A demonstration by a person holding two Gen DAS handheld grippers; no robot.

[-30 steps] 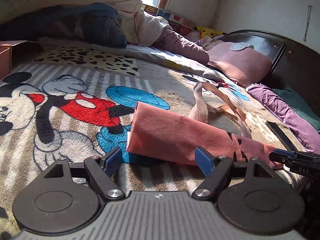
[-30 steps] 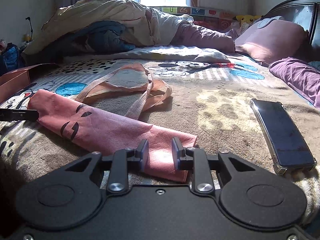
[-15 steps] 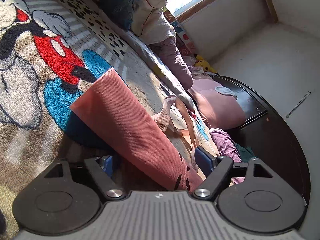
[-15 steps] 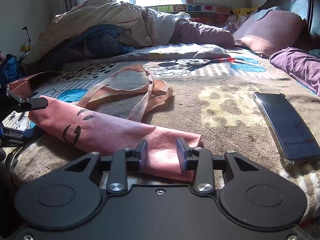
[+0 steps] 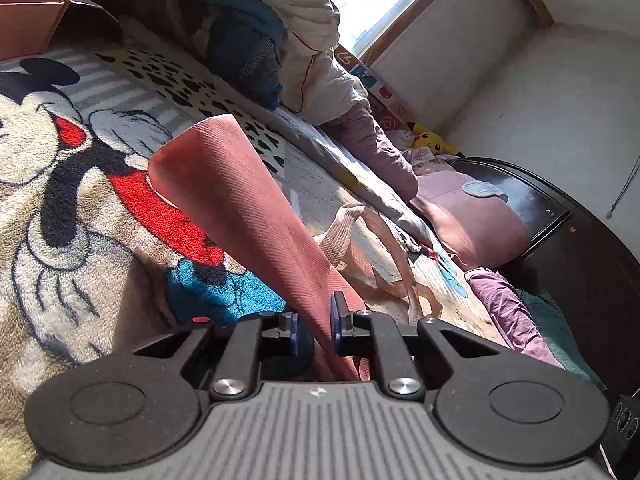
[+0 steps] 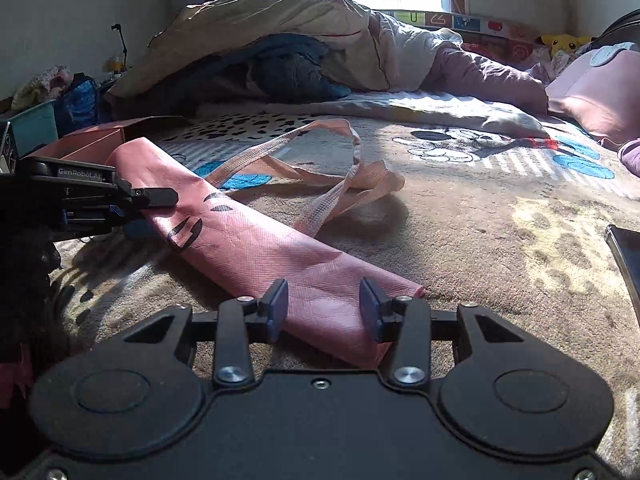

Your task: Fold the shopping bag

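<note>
A pink shopping bag (image 6: pixel 256 240), folded into a long narrow strip, lies across a cartoon-print blanket (image 6: pixel 480 208); its webbing handles (image 6: pixel 320 184) trail toward the window. My left gripper (image 5: pixel 316 326) is closing on the bag's left end, and the fabric (image 5: pixel 240 208) fills the gap between its pads and sticks up beyond them. In the right wrist view that left gripper (image 6: pixel 148 212) pinches the strip from the side. My right gripper (image 6: pixel 324 308) is opening; the bag's right end lies between its pads, which stand apart from it.
A dark phone (image 6: pixel 626 256) lies on the blanket at the right edge. An open pink cardboard box (image 6: pixel 92 140) sits at the left, near the bag's far end. Piled bedding (image 6: pixel 300 48) fills the back, and pink pillows (image 5: pixel 472 216) lean against a dark headboard.
The left gripper rolled, came over the bag's left end and narrowed its jaws around it, raising that end. The right gripper's jaws widened off the right end and it shifted sideways.
</note>
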